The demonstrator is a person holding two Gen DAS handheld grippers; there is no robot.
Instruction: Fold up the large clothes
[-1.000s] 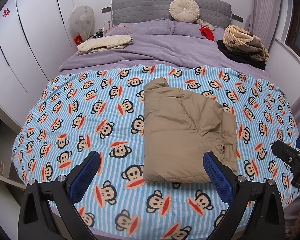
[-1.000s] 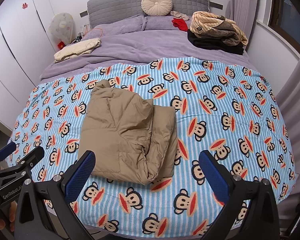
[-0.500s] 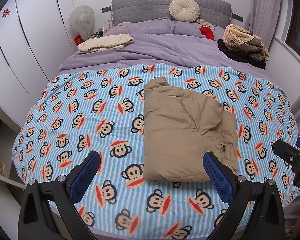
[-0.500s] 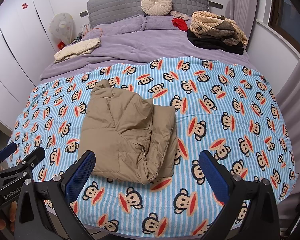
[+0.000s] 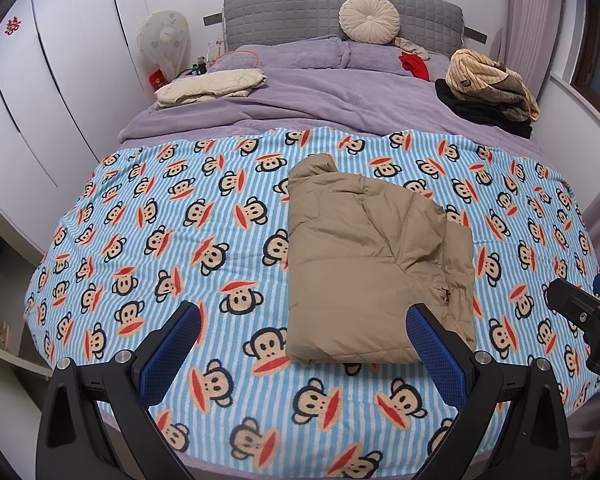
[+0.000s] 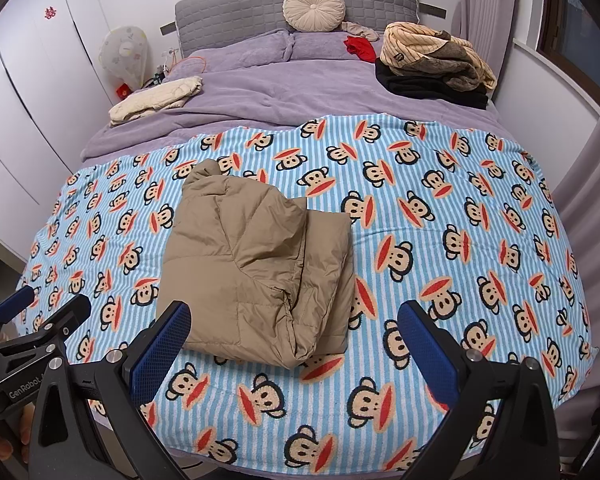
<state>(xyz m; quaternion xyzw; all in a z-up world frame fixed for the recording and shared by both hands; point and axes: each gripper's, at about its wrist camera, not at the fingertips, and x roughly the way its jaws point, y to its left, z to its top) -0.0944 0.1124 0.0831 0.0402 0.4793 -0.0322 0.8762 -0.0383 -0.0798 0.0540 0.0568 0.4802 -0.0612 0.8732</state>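
Change: none is observed against the earlier views; the jacket [image 5: 376, 260] is left folded, so the fold is judged complete.
Left gripper [image 5: 304, 344]: held spread wide, empty, above the blanket [image 5: 172, 216].
Right gripper [image 6: 296, 344]: held spread wide, empty.
Jacket position: on the bed, ahead of both grippers, untouched.

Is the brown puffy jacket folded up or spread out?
Folded up. The brown jacket lies as a compact, layered bundle on the monkey blanket, no sleeves sticking out. Both grippers, left and right, are open, not touching it.
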